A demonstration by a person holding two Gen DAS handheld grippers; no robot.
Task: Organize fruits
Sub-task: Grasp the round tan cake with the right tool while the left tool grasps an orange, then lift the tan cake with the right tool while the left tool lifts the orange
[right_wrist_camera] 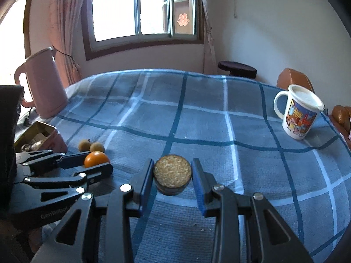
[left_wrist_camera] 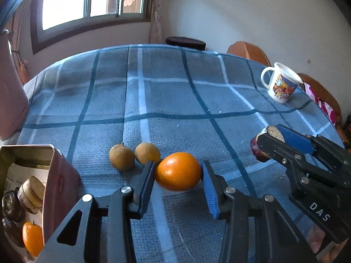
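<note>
Two grips noted: my left gripper (left_wrist_camera: 178,176) clasps the orange (left_wrist_camera: 178,171), my right gripper (right_wrist_camera: 172,175) the cake (right_wrist_camera: 172,173); I should lift level toward the tin (left_wrist_camera: 52,175).

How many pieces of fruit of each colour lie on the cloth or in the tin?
Orange: 2, one between the left tongs, one in the tin
Brown: 2, side by side on the cloth
Total: 4

The black left gripper with blue pads (left_wrist_camera: 178,176) reaches forward, jaws pressed on something round; the matching right gripper (right_wrist_camera: 172,174) sits alongside. Its jaws clamp likewise.
</note>
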